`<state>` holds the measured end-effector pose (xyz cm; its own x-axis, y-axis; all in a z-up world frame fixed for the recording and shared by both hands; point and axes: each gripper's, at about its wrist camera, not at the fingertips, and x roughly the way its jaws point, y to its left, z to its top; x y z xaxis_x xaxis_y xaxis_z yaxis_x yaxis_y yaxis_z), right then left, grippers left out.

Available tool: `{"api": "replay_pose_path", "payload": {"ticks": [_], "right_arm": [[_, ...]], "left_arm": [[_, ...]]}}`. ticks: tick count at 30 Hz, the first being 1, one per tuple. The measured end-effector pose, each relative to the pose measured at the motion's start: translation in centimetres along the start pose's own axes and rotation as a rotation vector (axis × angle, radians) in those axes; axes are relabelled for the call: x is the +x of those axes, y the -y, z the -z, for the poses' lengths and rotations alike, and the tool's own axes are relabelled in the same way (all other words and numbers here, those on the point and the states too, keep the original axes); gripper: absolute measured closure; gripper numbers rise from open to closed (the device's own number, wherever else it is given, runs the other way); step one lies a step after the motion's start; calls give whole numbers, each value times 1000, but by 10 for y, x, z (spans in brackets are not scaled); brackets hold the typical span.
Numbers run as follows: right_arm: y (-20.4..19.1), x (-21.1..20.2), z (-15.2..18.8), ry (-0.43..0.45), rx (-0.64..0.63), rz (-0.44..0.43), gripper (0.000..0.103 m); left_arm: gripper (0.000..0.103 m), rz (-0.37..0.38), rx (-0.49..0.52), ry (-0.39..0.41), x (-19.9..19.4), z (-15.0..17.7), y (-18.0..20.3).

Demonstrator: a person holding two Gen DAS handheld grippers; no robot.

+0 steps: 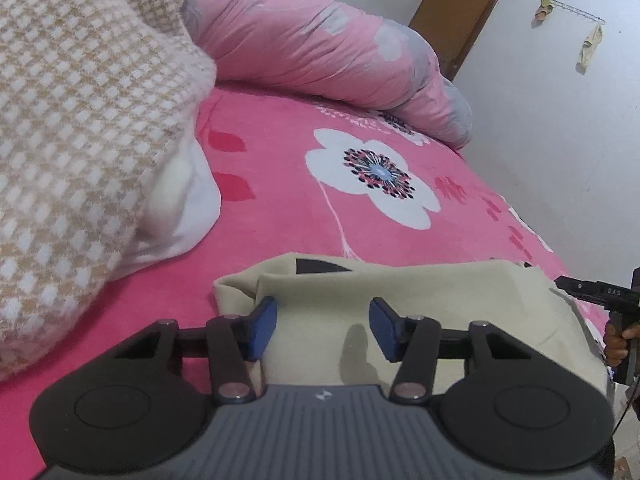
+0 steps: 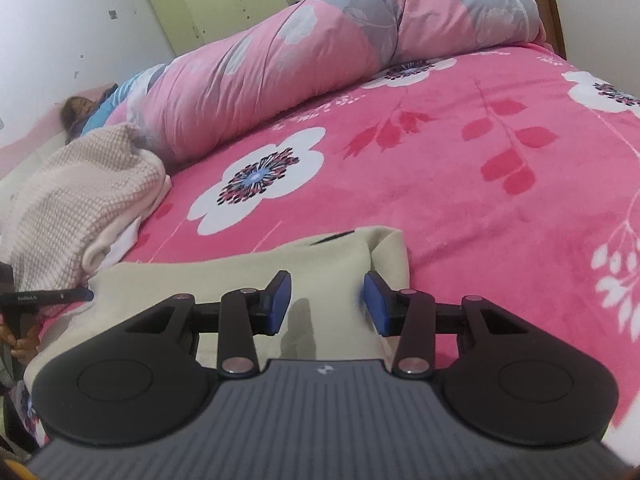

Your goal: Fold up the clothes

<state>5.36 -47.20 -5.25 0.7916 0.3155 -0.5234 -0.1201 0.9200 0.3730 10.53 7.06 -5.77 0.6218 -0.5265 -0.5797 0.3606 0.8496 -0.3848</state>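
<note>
Broadly, a pink flowered bedspread (image 2: 460, 184) is seen, with a rolled quilt (image 2: 280, 64) along its far side and a checked blanket (image 1: 80, 128) nearby. Nearest, a folded cream garment (image 1: 340, 292) is laid flat; the left gripper (image 1: 322, 326) and right gripper (image 2: 326, 304) are held over it, jaws spread, pinching nothing.

Folded garment (image 1: 400, 292) lies on bedspread (image 1: 280, 152), before the rolled quilt (image 1: 320, 40)

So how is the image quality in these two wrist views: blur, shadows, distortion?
Left wrist view: checked blanket soft, close up; fisheye bends the bed's edge; claw shadows the beige garment. Right wrist view: mostly sharp; slight smear beside the claw.
</note>
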Motion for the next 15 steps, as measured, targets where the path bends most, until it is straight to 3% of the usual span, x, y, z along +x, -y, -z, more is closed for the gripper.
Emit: {"api": "replay_pose_path", "payload": {"ticks": [3, 7, 10, 12, 13, 15], "right_arm": [[2, 8, -2, -7, 3, -2, 66], [5, 18, -4, -42, 8, 27, 66], [9, 22, -5, -62, 33, 33, 66], [12, 24, -5, -64, 51, 33, 64], [12, 24, -5, -65, 57, 31, 62], [12, 26, -5, -68, 69, 25, 62]], "left_arm": [[52, -14, 15, 17, 2, 2, 5], [64, -25, 26, 26, 2, 3, 6], [65, -23, 24, 19, 2, 3, 5], [58, -23, 30, 13, 2, 3, 7], [49, -21, 35, 10, 2, 3, 8], [48, -24, 52, 9, 2, 4, 13]]}}
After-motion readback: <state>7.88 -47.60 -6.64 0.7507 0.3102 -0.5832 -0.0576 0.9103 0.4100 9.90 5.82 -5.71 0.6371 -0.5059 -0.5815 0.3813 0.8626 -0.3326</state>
